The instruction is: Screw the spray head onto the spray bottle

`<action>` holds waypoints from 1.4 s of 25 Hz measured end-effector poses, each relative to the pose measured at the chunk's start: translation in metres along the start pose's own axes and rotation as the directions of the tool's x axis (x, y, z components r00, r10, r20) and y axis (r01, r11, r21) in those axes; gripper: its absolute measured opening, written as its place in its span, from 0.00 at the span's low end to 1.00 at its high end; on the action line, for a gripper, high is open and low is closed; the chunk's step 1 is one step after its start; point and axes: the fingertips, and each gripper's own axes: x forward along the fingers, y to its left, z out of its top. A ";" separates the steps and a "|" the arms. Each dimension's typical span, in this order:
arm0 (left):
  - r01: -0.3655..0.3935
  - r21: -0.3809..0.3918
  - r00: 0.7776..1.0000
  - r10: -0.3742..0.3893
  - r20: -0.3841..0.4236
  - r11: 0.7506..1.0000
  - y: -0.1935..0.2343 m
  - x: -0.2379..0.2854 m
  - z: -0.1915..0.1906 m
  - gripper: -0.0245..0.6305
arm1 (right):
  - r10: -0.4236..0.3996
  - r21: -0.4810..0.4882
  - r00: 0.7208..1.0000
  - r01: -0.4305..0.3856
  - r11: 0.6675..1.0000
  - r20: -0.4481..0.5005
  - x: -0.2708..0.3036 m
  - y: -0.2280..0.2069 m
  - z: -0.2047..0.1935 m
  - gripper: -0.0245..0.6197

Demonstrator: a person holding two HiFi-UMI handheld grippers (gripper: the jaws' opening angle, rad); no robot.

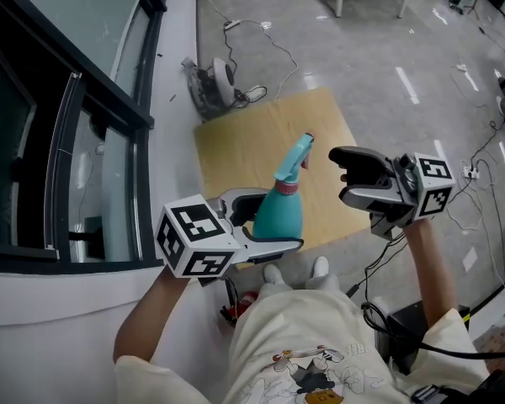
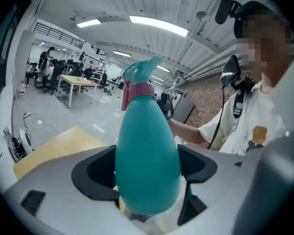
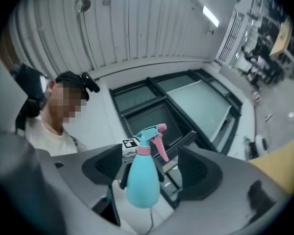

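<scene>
A teal spray bottle (image 1: 279, 213) stands upright between the jaws of my left gripper (image 1: 261, 221), which is shut on its body. The teal spray head (image 1: 296, 154), with pink collar and trigger, sits on the bottle's neck. In the left gripper view the bottle (image 2: 147, 165) fills the gap between both pads, the spray head (image 2: 139, 75) above it. My right gripper (image 1: 341, 175) hangs to the right of the spray head, apart from it, jaws wide with nothing between them. In the right gripper view the bottle (image 3: 143, 180) and spray head (image 3: 152, 133) sit beyond the open jaws.
A light wooden board (image 1: 328, 116) lies on the grey floor below the bottle. A dark-framed window (image 1: 109, 99) runs along the left. A small machine with cables (image 1: 215, 82) sits by the board's far corner. More cables (image 1: 480, 167) trail at right.
</scene>
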 end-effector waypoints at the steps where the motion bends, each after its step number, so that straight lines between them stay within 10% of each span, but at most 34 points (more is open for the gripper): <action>1: 0.016 0.007 1.000 -0.016 -0.009 1.000 -0.004 0.001 0.000 0.64 | 0.104 0.025 0.994 -0.104 0.994 -0.014 0.001 0.001 0.001 0.56; 7: 0.119 0.048 0.992 -0.116 -0.056 0.992 -0.031 0.010 0.002 0.64 | 0.575 0.099 0.811 -0.566 0.818 -0.108 0.019 0.028 -0.010 0.56; 11: 0.173 0.053 0.983 -0.169 -0.076 0.983 -0.047 0.013 0.002 0.64 | 0.687 0.055 0.694 -0.694 0.718 -0.215 0.029 0.056 -0.025 0.56; 17: 0.222 0.050 0.972 -0.217 -0.091 0.974 -0.059 0.017 -0.001 0.64 | 0.765 0.094 0.600 -0.769 0.632 -0.234 0.033 0.068 -0.025 0.54; 21: 0.232 0.042 0.969 -0.227 -0.095 0.972 -0.058 0.018 -0.001 0.64 | 0.757 0.091 0.602 -0.764 0.638 -0.253 0.036 0.069 -0.026 0.28; 26: 0.225 0.011 0.971 -0.224 -0.087 0.974 -0.053 0.018 -0.003 0.64 | 0.719 0.076 0.643 -0.729 0.680 -0.264 0.036 0.063 -0.028 0.26; 35: -0.037 -0.043 0.988 0.030 -0.152 0.998 -0.008 0.023 -0.021 0.64 | 0.453 0.066 0.823 -0.460 0.885 -0.342 0.045 0.022 -0.042 0.25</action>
